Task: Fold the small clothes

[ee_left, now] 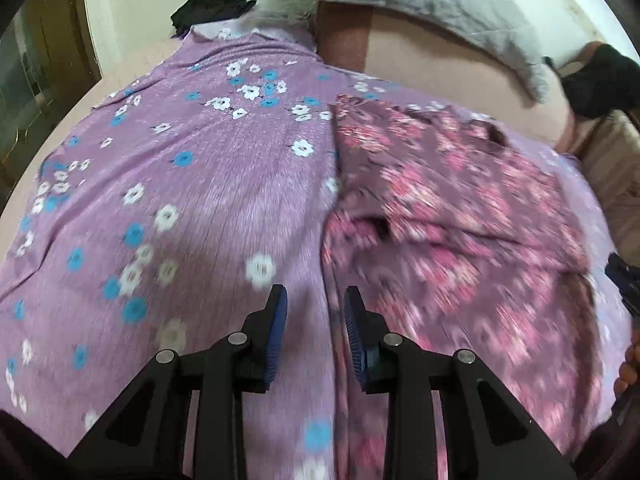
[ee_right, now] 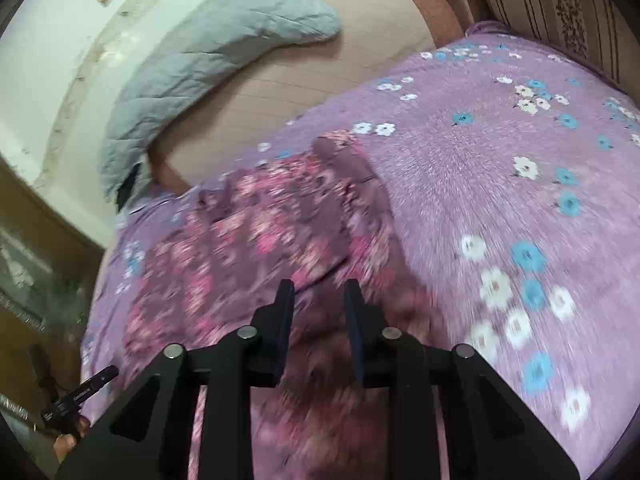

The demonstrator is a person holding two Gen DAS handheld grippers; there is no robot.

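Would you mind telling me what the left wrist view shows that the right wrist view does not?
Only the left wrist view shows the black clothes at the far end, and the open left gripper. Only the right wrist view shows the striped cushion and the open right gripper. Both show the pink floral garment, the lilac flowered sheet and the grey quilt.

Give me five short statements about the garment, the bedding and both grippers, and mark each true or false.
1. The left gripper is open with nothing between its fingers. True.
2. The right gripper clamps the floral garment. False: it is open, holding nothing.
3. The floral garment lies on the lilac flowered sheet. True.
4. The garment is folded into a neat square. False: it lies rumpled and creased.
5. A grey quilted blanket lies beyond the sheet. True.
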